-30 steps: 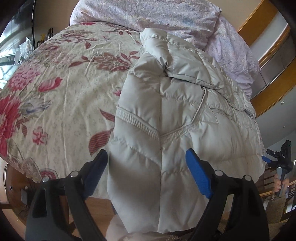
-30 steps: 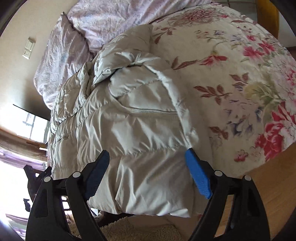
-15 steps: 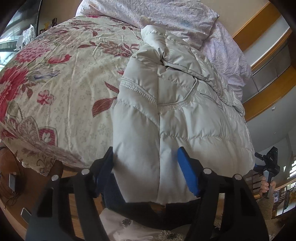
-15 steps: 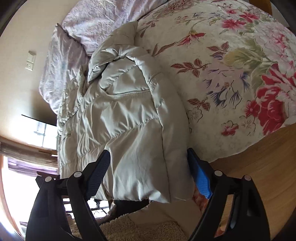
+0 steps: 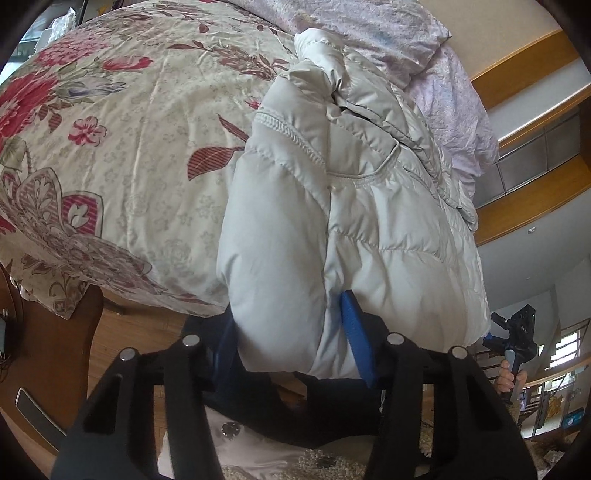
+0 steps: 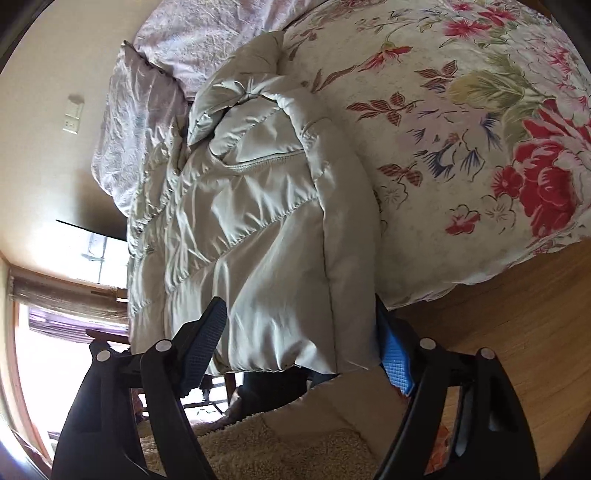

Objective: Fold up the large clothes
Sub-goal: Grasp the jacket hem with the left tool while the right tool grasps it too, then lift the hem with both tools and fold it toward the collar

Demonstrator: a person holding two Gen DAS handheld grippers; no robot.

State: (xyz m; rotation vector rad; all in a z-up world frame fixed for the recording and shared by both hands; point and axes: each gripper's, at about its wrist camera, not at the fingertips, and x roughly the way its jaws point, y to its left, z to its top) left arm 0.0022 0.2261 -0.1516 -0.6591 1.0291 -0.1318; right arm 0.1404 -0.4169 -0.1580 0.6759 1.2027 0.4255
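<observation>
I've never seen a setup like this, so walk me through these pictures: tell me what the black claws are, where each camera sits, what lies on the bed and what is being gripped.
No robot here: a person holds a two-finger clamp in each hand, each with a fisheye camera looking forward along its black arms and blue pads.

On the bed, over a floral quilt, lies a pale puffy jacket, with lilac pillows behind it.

The left gripper has just been closing on the jacket's hem, and its pads appear to press into the padding. The right gripper straddles the hem's other end; its jaws have just been closing too, but I cannot tell whether they grip yet.
</observation>
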